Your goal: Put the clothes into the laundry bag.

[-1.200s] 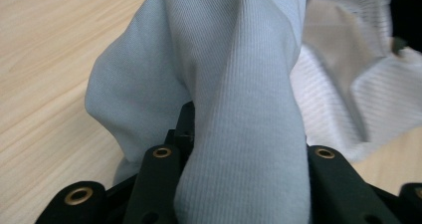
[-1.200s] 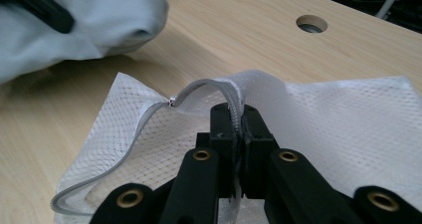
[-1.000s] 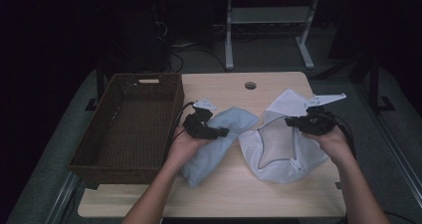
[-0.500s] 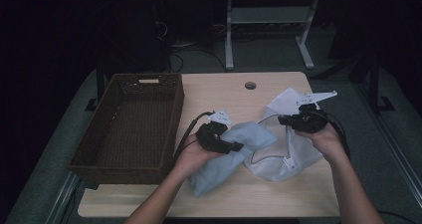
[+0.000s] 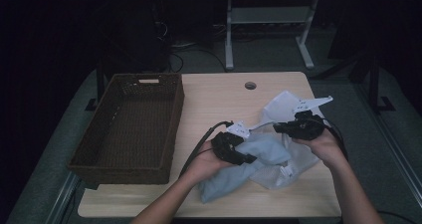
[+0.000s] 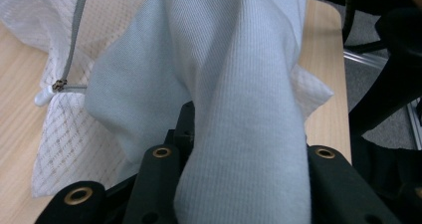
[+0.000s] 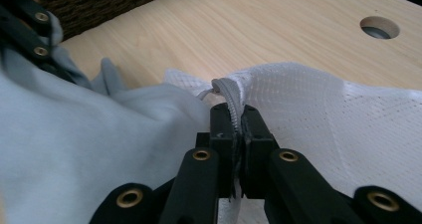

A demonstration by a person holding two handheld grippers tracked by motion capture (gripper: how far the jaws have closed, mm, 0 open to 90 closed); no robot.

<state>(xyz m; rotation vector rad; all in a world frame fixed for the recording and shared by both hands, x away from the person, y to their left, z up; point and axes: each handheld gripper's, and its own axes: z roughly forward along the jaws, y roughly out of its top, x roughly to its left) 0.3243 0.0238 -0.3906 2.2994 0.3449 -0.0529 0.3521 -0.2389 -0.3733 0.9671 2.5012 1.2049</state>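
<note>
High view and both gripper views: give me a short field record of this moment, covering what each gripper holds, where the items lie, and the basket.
left gripper: shut on blue cloth
right gripper: shut on the zipper edge of the mesh bag
cloth position: draped over the bag's mouth, not visibly inside it
bag: lying on the table, zipper pull loose
basket: empty, on the table's left side

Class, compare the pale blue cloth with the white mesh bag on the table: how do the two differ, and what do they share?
The pale blue cloth is a plain fine-ribbed knit; the white mesh bag is an open netted weave. The bag carries a grey zipper; the cloth shows no fastener. The left claw grips the cloth, the right claw pinches the bag's zipped edge. Both are soft, crumpled and lie on the wooden table.
</note>
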